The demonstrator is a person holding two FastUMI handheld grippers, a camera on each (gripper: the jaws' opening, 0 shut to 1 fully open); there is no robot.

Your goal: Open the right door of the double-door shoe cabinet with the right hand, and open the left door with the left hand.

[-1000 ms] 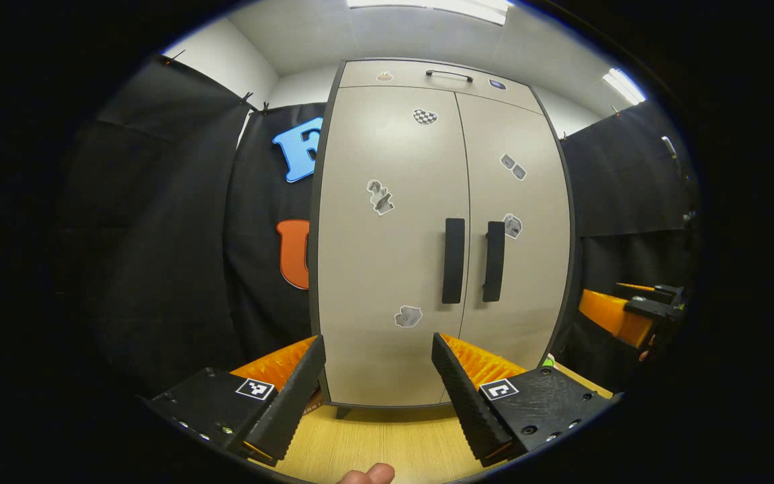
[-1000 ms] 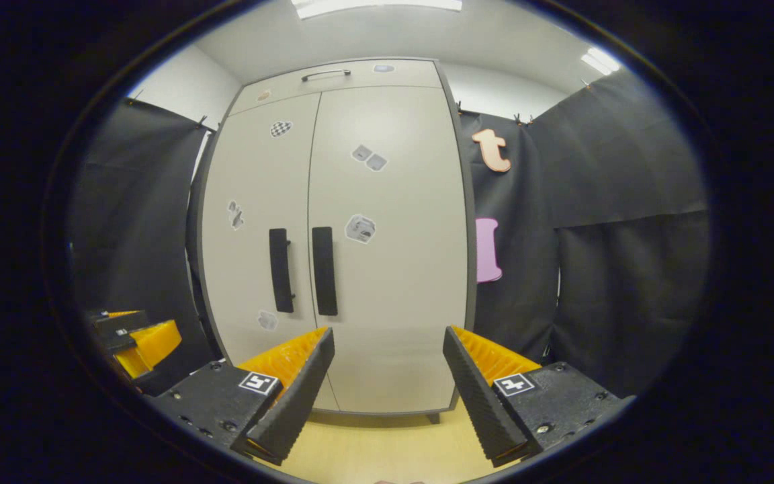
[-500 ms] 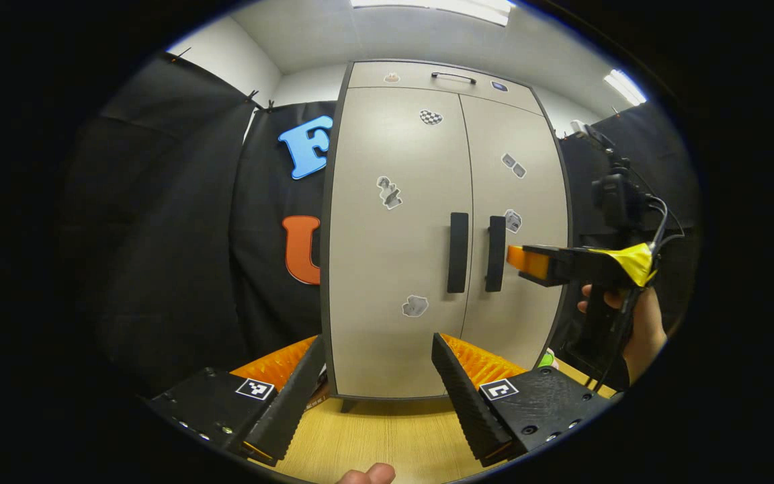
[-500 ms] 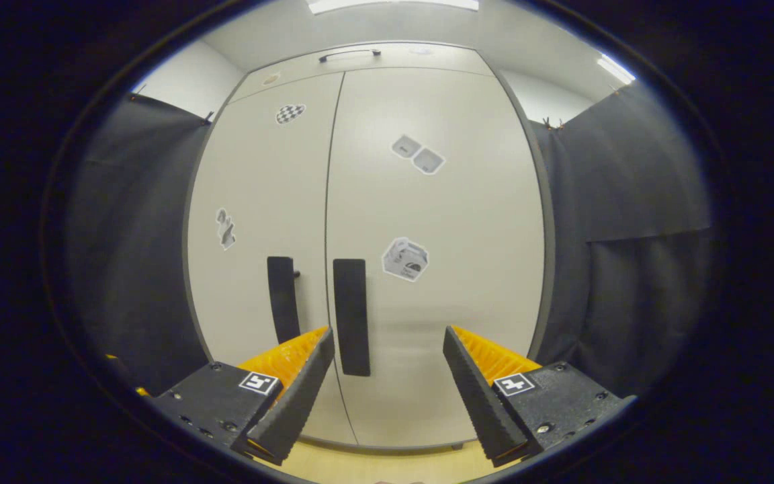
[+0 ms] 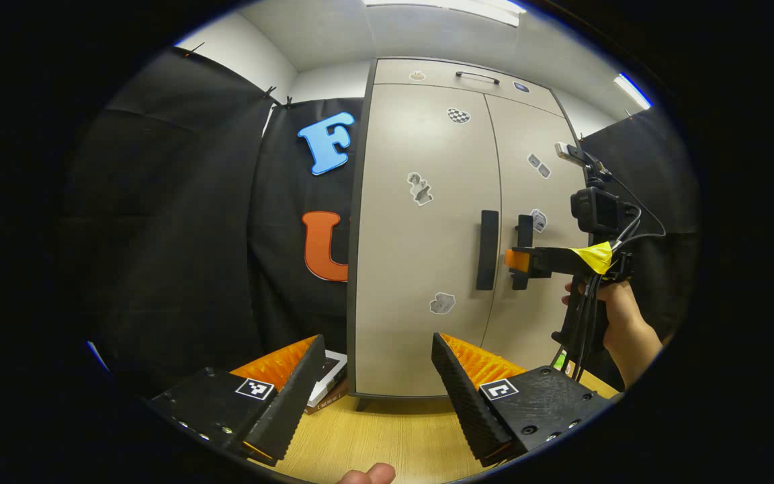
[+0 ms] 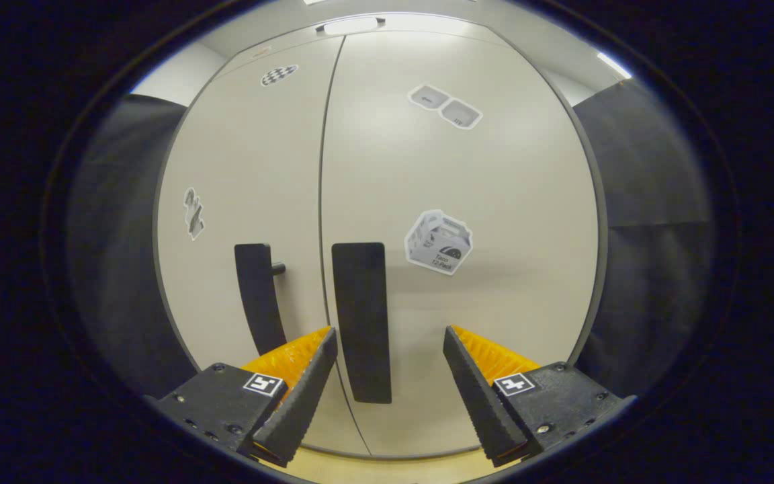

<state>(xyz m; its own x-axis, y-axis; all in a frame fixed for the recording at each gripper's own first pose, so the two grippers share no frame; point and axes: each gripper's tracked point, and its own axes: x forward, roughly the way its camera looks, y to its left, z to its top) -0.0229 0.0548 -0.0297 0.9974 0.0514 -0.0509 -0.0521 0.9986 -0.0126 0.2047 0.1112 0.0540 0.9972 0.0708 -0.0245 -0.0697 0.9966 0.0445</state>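
The tall beige double-door shoe cabinet [image 6: 494,222] is seen close up, both doors closed. The right claw [image 6: 387,393] is held with its fingers spread wide apart. The flat black vertical handle of the right door [image 6: 360,316] is seen between them, nearer the left finger [image 6: 296,396], untouched. The left door's black handle [image 6: 256,296] stands just beside it.

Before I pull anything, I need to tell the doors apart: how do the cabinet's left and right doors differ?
The left door carries a checkered sticker near its top; the right door carries a box-shaped sticker beside its handle. The right gripper sits close before the right door's handle; the left door's handle stands untouched. Both doors are beige and closed.
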